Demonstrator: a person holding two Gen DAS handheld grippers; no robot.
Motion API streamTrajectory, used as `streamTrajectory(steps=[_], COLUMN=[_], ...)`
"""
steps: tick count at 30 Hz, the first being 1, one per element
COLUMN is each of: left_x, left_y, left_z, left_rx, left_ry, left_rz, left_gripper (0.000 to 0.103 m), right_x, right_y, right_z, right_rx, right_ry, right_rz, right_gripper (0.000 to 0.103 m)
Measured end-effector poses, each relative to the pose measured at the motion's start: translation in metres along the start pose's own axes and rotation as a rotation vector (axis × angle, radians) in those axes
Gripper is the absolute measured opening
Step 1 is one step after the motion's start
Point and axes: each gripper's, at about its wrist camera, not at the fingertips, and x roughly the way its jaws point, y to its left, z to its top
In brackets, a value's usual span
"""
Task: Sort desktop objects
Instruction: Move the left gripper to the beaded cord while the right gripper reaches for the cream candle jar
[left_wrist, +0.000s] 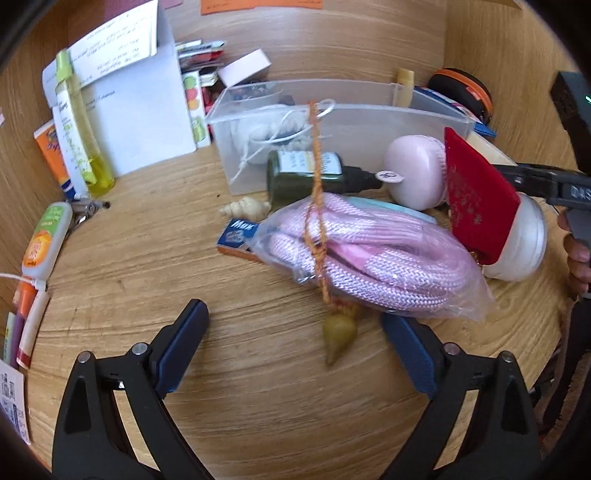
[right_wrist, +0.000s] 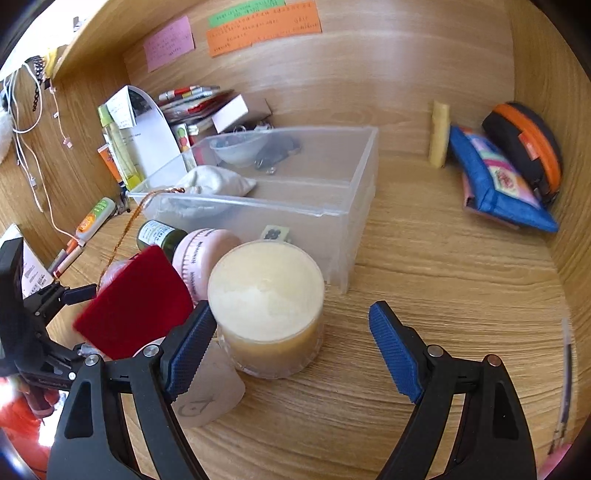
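Right wrist view: we see our right hand-held gripper (right_wrist: 291, 347) spread open beside the candle jar (right_wrist: 266, 306), left hand-held gripper (left_wrist: 295, 354) open too.

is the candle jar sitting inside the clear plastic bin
No, the candle jar stands on the desk in front of the clear plastic bin.

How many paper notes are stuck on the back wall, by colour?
pink note: 1
green note: 1
orange note: 1
Total: 3
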Motion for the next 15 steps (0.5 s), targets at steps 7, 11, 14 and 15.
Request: streamTrajectory(steps=[7, 11, 14, 15], left_x=[0.000, 0.001, 0.003, 0.003], left_y=[-0.004, -0.007, -0.013, -0.015], left_z=[0.003, 0.006, 0.011, 0.012], left_rx=[-0.001, -0.001, 0.018, 0.026], left_ry=[-0.009, -0.004, 0.005, 0.005], left_rz=[-0.031, -0.033, -0.047, -0.052], left_gripper=[0.073, 0.062, 0.051, 0.049], right_x=[0.015, 0.019, 0.017, 0.016], right_y=[0.008, 0.015, 0.015, 0.014], right_z=[0.006, 0.006, 0.006, 0.006], right_rx=[-0.019, -0.046, -0.046, -0.042], right_ry=[0.016, 0.018, 0.005, 0.006], right_rz=[0.015, 0.030, 0.025, 0.030], right_gripper=[0.080, 0.065, 0.055, 0.055])
